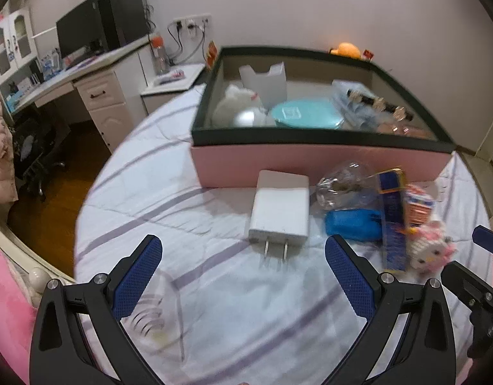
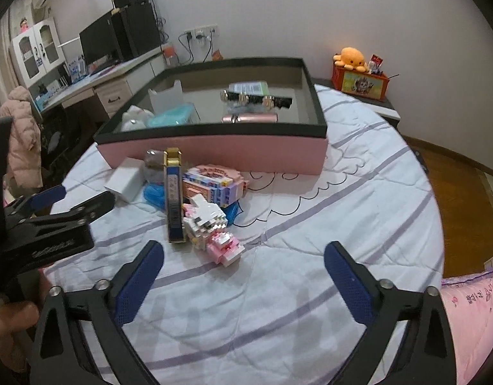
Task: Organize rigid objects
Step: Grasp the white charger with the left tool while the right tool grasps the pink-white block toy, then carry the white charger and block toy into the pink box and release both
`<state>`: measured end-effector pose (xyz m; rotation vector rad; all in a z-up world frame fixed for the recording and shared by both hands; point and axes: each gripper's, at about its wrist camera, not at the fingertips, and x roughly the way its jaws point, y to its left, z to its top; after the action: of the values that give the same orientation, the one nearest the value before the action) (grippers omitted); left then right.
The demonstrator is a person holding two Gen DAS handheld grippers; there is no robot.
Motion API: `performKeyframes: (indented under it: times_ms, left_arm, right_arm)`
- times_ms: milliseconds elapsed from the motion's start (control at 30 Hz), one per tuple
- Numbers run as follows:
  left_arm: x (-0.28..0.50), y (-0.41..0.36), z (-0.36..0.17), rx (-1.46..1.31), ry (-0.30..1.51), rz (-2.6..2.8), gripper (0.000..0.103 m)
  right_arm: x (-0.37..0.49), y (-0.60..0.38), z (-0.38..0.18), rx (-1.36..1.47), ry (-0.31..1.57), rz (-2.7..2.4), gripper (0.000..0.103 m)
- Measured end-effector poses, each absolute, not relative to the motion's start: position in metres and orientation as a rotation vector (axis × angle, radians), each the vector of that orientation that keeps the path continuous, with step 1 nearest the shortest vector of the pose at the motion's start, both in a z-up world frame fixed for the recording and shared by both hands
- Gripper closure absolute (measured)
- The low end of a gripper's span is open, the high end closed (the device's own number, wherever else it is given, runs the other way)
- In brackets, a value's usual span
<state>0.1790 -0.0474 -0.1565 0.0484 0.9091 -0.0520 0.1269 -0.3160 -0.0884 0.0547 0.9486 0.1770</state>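
On bed (image 2: 310,224), one box (image 2: 214,150), one charger (image 1: 280,208)

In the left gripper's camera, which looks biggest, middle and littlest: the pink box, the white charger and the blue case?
1. Pink box, by far the largest.
2. White charger.
3. Blue case, though partly hidden by the long blue-and-gold box, so this last ranking is less sure.

Lying on wrinkled matt cloth bedspread (image 2: 310,224): smooth matt white plastic charger (image 1: 280,210) with shiny metal prongs, crinkly glossy clear plastic bag (image 1: 342,186), studded plastic brick figure (image 2: 211,227), glossy blue-gold carton (image 2: 174,195). Sitting behind: matt pink cardboard-looking box (image 2: 214,154). Showing knurled blue rubbery pads (image 1: 349,276) on matt black gripper frames.
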Motion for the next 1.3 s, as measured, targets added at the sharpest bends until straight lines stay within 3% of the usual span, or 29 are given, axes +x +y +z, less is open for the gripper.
performKeyframes:
  times_ms: [167, 333, 500, 533, 567, 600, 933, 1300]
  left_arm:
    - [0.198, -0.050, -0.172, 0.048, 0.948, -0.052, 0.001]
    - [0.212, -0.050, -0.172, 0.026, 0.950, -0.069, 0.011]
    - [0.210, -0.055, -0.166, 0.020, 0.937, -0.127, 0.059]
    - [0.208, -0.054, -0.165, 0.012, 0.936, -0.132, 0.063]
    - [0.207, -0.052, -0.164, 0.001, 0.938, -0.137, 0.063]
    - [0.205, -0.049, -0.164, -0.023, 0.942, -0.148, 0.063]
    - [0.174, -0.030, -0.142, -0.097, 0.925, -0.172, 0.063]
    - [0.168, -0.029, -0.078, -0.050, 0.811, -0.194, 0.063]
  right_arm:
    - [0.141, -0.313, -0.102, 0.040, 0.982, 0.215, 0.024]
    - [0.148, -0.305, -0.109, 0.034, 0.992, 0.282, 0.029]
    - [0.150, -0.298, -0.111, 0.032, 0.999, 0.328, 0.056]
    - [0.149, -0.297, -0.110, 0.032, 0.997, 0.337, 0.065]
    - [0.147, -0.296, -0.109, 0.036, 0.996, 0.346, 0.073]
    - [0.145, -0.296, -0.109, 0.039, 0.995, 0.347, 0.073]
    - [0.126, -0.309, -0.088, 0.087, 0.956, 0.328, 0.073]
    - [0.145, -0.301, -0.030, 0.030, 0.836, 0.338, 0.073]
